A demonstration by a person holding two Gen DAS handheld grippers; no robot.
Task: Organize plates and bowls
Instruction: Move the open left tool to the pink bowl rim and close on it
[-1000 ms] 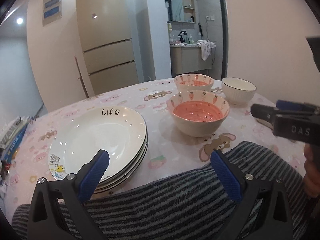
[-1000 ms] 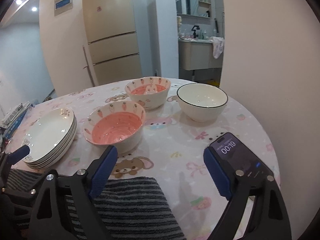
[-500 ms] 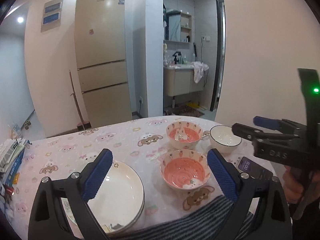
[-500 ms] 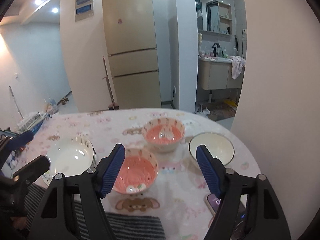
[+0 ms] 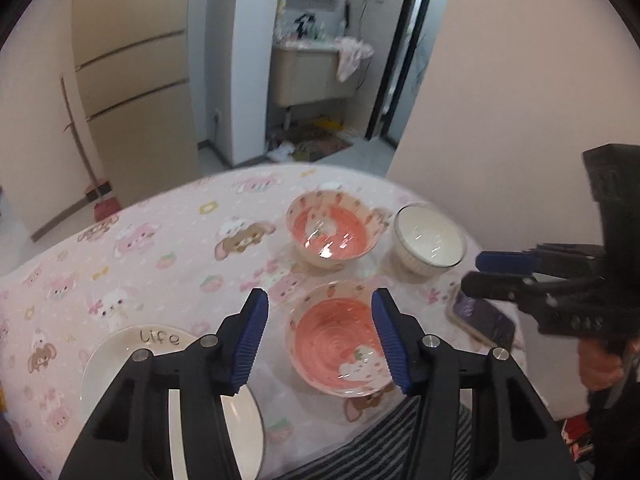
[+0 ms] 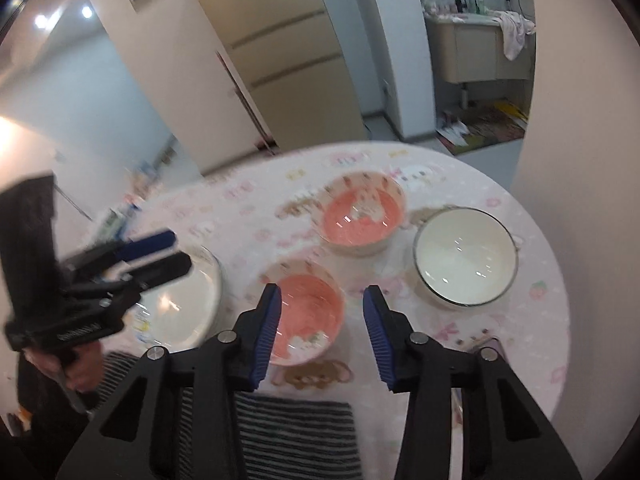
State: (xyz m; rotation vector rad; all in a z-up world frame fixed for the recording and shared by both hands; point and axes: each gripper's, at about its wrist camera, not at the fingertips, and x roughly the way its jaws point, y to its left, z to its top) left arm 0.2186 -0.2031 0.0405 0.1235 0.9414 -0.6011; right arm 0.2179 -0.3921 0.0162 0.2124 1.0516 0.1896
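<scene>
Two pink carrot-print bowls stand on the round table, one near [image 5: 332, 344] and one farther back [image 5: 332, 232]. A white bowl [image 5: 430, 240] sits to their right. A stack of white plates [image 5: 116, 360] marked "Life" lies at the front left. My left gripper [image 5: 319, 300] hovers above the near pink bowl, its jaws closing on nothing. My right gripper [image 6: 322, 296] hangs over the near pink bowl [image 6: 308, 312], also closing, with nothing between its pads. Each gripper shows in the other view: the right gripper [image 5: 472, 272] and the left gripper [image 6: 180, 250] over the plates [image 6: 180, 304].
A pink cartoon cloth [image 5: 160, 248] covers the table. A phone [image 5: 480, 320] lies at the front right edge, and a striped towel [image 6: 288, 432] lies at the front edge. A wall stands close on the right. A fridge and a doorway are beyond the table.
Both grippers have risen and tipped downward, so the table is now seen from above. The jaws of both have narrowed. The dishes have not moved.
</scene>
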